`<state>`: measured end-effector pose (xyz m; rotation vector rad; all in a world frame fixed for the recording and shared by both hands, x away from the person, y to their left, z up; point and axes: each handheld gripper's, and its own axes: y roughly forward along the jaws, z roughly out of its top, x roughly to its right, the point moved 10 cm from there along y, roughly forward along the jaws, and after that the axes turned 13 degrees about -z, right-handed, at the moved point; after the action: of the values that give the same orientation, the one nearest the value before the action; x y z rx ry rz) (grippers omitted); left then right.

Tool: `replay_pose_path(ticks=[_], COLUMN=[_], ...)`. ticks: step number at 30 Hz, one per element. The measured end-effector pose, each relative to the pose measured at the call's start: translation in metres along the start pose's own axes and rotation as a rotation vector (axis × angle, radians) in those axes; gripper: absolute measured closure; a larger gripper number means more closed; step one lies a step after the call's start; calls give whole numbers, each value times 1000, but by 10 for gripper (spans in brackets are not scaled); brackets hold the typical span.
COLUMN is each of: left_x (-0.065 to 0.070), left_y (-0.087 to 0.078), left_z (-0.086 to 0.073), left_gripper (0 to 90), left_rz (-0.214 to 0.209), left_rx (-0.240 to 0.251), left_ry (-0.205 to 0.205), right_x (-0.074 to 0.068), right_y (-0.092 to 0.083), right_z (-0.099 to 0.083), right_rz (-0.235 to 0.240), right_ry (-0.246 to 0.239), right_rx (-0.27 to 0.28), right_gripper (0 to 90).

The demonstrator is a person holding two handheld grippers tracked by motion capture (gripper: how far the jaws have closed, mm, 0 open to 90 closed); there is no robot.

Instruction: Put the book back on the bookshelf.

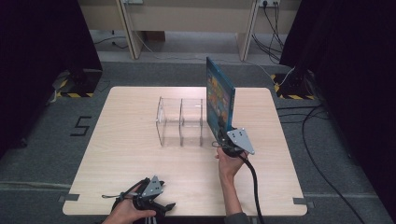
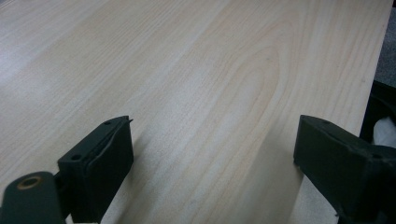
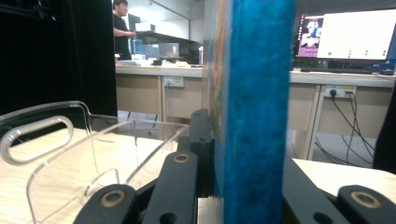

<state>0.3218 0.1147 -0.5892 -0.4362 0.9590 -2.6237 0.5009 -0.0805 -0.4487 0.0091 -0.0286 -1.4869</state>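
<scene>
A wooden table [image 1: 140, 158] bears a clear rack [image 1: 182, 121]. A blue book [image 1: 219, 98] is held upright, clamped in the right gripper [image 1: 229, 140], just right of the rack. At the near edge, the left gripper [image 1: 156, 205] is held open and empty.

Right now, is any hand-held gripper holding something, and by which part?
The right hand-held gripper clamps the blue book upright by its lower corner; the left hand-held gripper holds nothing.

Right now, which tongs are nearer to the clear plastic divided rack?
Right. The right tongs, clamping an upright blue book, are beside the clear plastic divided rack; the left tongs rest open at the table's near edge.
</scene>
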Motion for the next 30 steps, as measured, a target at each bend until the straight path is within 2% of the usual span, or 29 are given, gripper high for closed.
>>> replay_pose_path(ticks=[1,6,12,14,17,19,20,21,23,24,27,30], left_x=[0,1,1,1,1,1,1,1,1,1,1,1], left_y=[0,0,0,0,0,0,0,0,0,0,0,0], left_z=[0,0,0,0,0,0,0,0,0,0,0,0], left_gripper=[111,111,110,110,109,109,109,109,109,109,109,109], left_rz=[-1,-2,-2,-3,-3,-3,-3,-3,-4,-4,-3,-3], left_rx=[0,-1,-1,-2,-1,-1,-1,0,0,0,0,0], left_ry=[2,3,4,4,5,6,5,5,5,6,5,6], right_x=[-1,-1,3,6,9,13,13,15,16,17,18,16], right_y=[0,-4,-15,-16,-17,-17,-17,-17,-18,-19,-20,-20], right_z=[-5,-9,-22,-27,-30,-30,-30,-31,-31,-31,-30,-36], right_rz=[9,7,-4,-1,-7,1,1,-6,2,8,16,38], right_ry=[-6,0,-8,13,11,32,32,3,10,31,8,-5], right_rx=[2,6,-26,-47,-49,-57,-57,-56,-64,-78,-89,-143], right_gripper=[823,822,810,809,805,802,802,790,784,778,762,710])
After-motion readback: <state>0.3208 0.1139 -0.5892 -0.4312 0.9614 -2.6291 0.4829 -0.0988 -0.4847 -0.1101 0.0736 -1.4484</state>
